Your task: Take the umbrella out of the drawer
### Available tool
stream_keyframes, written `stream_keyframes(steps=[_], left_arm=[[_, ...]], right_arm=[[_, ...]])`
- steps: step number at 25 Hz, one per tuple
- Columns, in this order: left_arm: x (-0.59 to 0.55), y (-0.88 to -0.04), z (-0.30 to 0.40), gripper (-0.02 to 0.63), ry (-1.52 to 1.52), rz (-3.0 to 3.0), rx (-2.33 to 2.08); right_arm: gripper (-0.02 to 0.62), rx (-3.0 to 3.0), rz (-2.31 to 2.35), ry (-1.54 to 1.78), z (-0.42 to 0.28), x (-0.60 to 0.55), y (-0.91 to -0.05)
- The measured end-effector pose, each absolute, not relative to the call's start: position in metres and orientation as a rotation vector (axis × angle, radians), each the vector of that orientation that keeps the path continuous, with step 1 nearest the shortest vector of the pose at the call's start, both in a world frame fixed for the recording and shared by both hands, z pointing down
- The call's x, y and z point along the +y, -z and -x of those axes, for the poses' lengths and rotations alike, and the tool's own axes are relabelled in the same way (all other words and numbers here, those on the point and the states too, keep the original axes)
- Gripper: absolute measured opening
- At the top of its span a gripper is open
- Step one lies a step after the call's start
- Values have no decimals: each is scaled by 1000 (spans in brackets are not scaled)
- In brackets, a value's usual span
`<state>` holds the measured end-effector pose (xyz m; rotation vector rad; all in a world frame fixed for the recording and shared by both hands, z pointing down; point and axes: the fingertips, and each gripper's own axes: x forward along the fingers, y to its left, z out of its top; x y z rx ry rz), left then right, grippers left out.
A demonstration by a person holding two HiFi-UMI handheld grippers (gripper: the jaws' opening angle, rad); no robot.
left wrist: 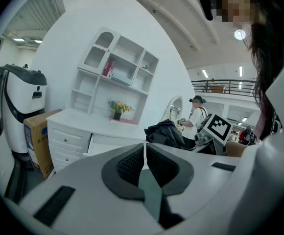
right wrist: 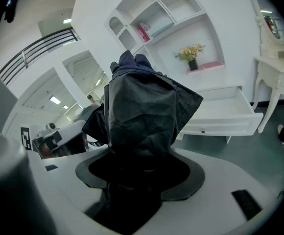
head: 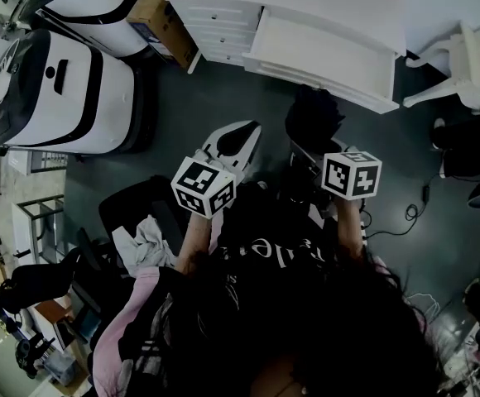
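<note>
Right jaws: the right gripper is clamped on the umbrella. Its dark folded fabric fills the gap and rises straight up out of it.
Left jaws: the left gripper has its jaws pressed together with nothing between them. It hangs beside the right one and does not touch the umbrella.
Umbrella: it is in the air over the floor, in front of the drawer and apart from it. I can see only my right jaws touching it.
Drawer: the drawer stands open from the white desk. In the head view I see only bare white inside.
Done: I judge the main step finished, since the umbrella is lifted out and clear of the drawer's front edge.
Left to do: little. I might carry the umbrella away or set it down, and perhaps push the drawer shut with the free left gripper, though the task asks for neither.
Grip: it looks firm, but the fabric hides the shaft, so I cannot tell what the jaws actually bite on.
</note>
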<state>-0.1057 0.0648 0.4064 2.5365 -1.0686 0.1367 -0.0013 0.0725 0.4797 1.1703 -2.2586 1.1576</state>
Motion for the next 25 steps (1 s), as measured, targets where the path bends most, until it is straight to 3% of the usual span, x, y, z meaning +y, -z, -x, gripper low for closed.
stream_keyframes(steps=[25], left_arm=[[144, -428, 133, 26, -93, -2528, -986]], right_arm=[[280, -2258, -1256, -1249, 32, 157, -481]])
